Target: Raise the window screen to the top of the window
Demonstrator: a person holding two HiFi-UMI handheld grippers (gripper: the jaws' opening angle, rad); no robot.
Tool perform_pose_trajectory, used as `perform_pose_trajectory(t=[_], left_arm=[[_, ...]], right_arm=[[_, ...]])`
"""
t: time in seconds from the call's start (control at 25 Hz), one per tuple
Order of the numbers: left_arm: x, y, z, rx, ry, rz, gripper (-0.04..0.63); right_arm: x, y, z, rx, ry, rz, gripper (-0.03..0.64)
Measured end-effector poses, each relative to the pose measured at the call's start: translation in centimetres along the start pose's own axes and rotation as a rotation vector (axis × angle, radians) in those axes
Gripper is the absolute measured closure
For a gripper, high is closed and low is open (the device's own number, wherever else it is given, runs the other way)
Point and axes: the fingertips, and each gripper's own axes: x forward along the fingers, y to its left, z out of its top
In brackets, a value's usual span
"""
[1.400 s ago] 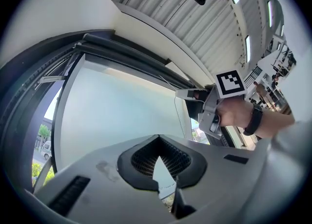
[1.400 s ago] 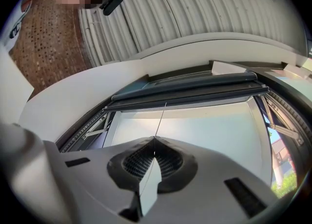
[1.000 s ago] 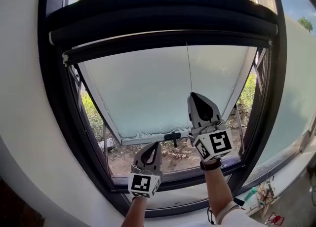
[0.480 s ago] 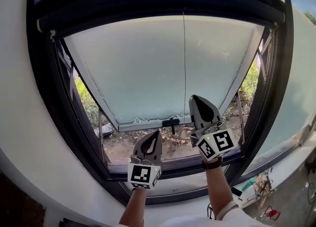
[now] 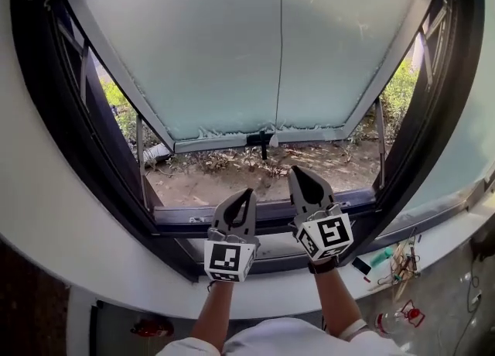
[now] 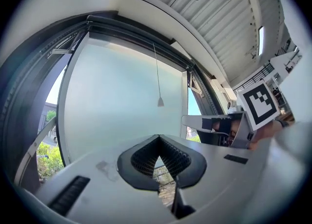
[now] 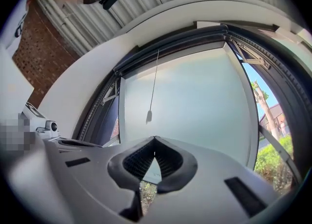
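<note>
Both forearms were stretched forward and low, side by side, with the left hand-held gripper and the right hand-held gripper pointing up over the lower window frame, near each other but apart. Each one had its jaws pressed together at the tips with nothing between them. The window screen showed only as a dark bar along the top of the window, well above both, and its thin pull cord hung down before the frosted pane, which was tilted outward over the ground
</note>
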Motion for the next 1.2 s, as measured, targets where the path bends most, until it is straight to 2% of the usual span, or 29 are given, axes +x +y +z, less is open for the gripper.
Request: perform_pose_trajectory(t=[0.24, 0.48, 0.64, 0.88, 1.2], left_arm=[[-2.8, -3.0, -5.4, -0.036, 0.119, 0.037, 0.594], [-5.7, -4.0, -7.7, -0.069, 0.181, 0.081, 0.594], [-6.9, -4.2, -8.5, -0.096, 0.191, 0.081, 0.594], [-8.4, -4.1, -9.3, -0.095, 0.214, 0.097, 0.594], [-8.3, -5.4, -9.8, -0.097, 0.228, 0.066, 0.594]], right_arm=[[-4.4, 1.5, -6.2, 0.076, 0.127, 0.011, 0.614], [-7.4, 3.1, -9.9, 0.123, 0.223, 0.031, 0.614], [-8.1, 3.7, -11.0, 0.14, 0.243, 0.03, 0.614], [-9.1, 4.8, -12.2, 0.164, 0.271, 0.035, 0.614], [-9.8, 4.6, -12.8, 0.16, 0.287, 0.026, 0.614]])
